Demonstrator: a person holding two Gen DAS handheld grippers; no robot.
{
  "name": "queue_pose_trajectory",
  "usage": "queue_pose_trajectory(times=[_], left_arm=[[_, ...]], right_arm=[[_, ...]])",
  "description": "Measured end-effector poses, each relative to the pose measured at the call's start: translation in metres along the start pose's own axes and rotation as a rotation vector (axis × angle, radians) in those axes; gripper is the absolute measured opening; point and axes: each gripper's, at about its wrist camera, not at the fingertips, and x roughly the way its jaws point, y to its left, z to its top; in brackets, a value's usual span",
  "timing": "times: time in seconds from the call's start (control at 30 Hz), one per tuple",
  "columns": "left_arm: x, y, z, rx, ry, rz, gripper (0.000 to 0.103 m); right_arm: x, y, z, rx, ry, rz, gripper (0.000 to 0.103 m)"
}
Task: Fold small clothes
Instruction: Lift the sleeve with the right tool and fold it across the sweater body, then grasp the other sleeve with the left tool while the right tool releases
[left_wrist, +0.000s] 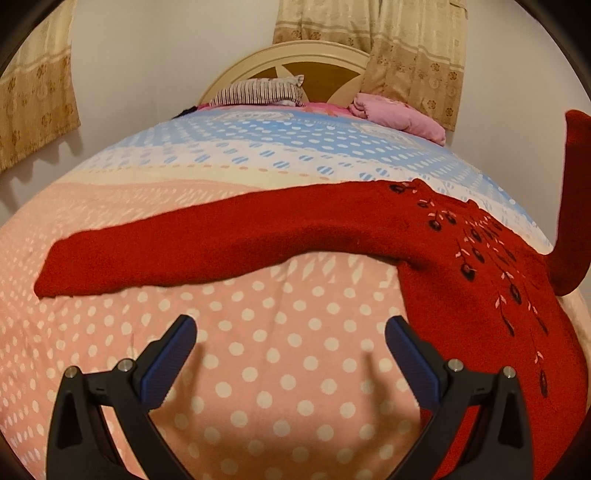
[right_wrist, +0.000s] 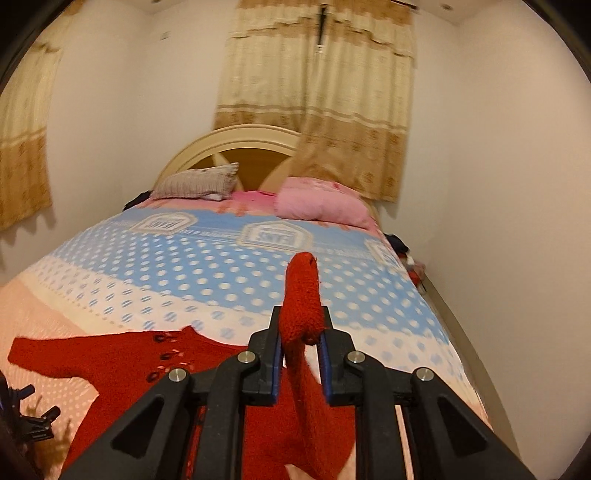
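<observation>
A small red knitted sweater (left_wrist: 480, 266) with dark embroidered flowers lies on the bed. Its one sleeve (left_wrist: 192, 251) stretches flat to the left. My left gripper (left_wrist: 290, 332) is open and empty, low over the dotted sheet, below that sleeve and left of the sweater's body. My right gripper (right_wrist: 301, 328) is shut on the other sleeve (right_wrist: 301, 295) and holds it lifted above the bed; the cuff sticks up past the fingers. That raised sleeve also shows at the right edge of the left wrist view (left_wrist: 574, 206). The sweater's body also shows in the right wrist view (right_wrist: 122, 358).
The bed (right_wrist: 221, 266) has a pink, white and blue dotted sheet. A striped pillow (left_wrist: 258, 90) and a pink pillow (left_wrist: 399, 114) lie by the headboard (left_wrist: 295, 59). Curtains (right_wrist: 317, 110) hang behind. A wall (right_wrist: 498, 221) runs along the bed's right side.
</observation>
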Motion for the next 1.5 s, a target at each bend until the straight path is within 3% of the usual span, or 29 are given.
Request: queue_pose_trajectory(times=[0.37, 0.63, 0.77, 0.83, 0.87, 0.9, 1.03, 1.17, 1.23, 1.37, 1.47, 1.5], left_arm=[[0.006, 0.009, -0.002, -0.051, 0.036, -0.042, 0.103], [0.009, 0.016, -0.005, -0.100, 0.050, -0.058, 0.103], [0.010, 0.015, -0.004, -0.095, 0.062, -0.067, 0.103], [0.008, 0.014, -0.004, -0.084, 0.058, -0.091, 0.103], [0.006, 0.014, -0.004, -0.077, 0.061, -0.109, 0.103], [0.005, 0.014, -0.003, -0.068, 0.061, -0.133, 0.103], [-0.020, 0.008, 0.016, 0.014, -0.022, -0.174, 0.100], [-0.022, -0.021, 0.047, 0.078, -0.030, -0.291, 0.100], [-0.008, -0.042, 0.056, 0.109, -0.020, -0.314, 0.094], [0.030, -0.084, 0.063, 0.171, 0.040, -0.319, 0.065], [0.059, -0.111, 0.064, 0.213, 0.111, -0.324, 0.060], [0.067, -0.115, 0.062, 0.224, 0.124, -0.297, 0.048]], right_arm=[[0.051, 0.110, -0.002, -0.039, 0.062, 0.129, 0.016], [0.115, 0.204, -0.055, -0.052, 0.183, 0.245, 0.016], [0.146, 0.237, -0.092, -0.027, 0.261, 0.379, 0.017], [0.161, 0.248, -0.110, -0.003, 0.360, 0.498, 0.035], [0.160, 0.247, -0.116, -0.005, 0.383, 0.512, 0.056], [0.153, 0.244, -0.120, -0.014, 0.373, 0.503, 0.063], [0.113, 0.205, -0.134, -0.037, 0.361, 0.496, 0.063], [0.081, 0.158, -0.151, -0.041, 0.357, 0.422, 0.070], [0.072, 0.138, -0.161, -0.026, 0.365, 0.381, 0.070], [0.061, 0.121, -0.188, 0.021, 0.388, 0.389, 0.071], [0.057, 0.119, -0.212, 0.003, 0.406, 0.387, 0.071], [0.057, 0.119, -0.221, -0.006, 0.414, 0.380, 0.071]])
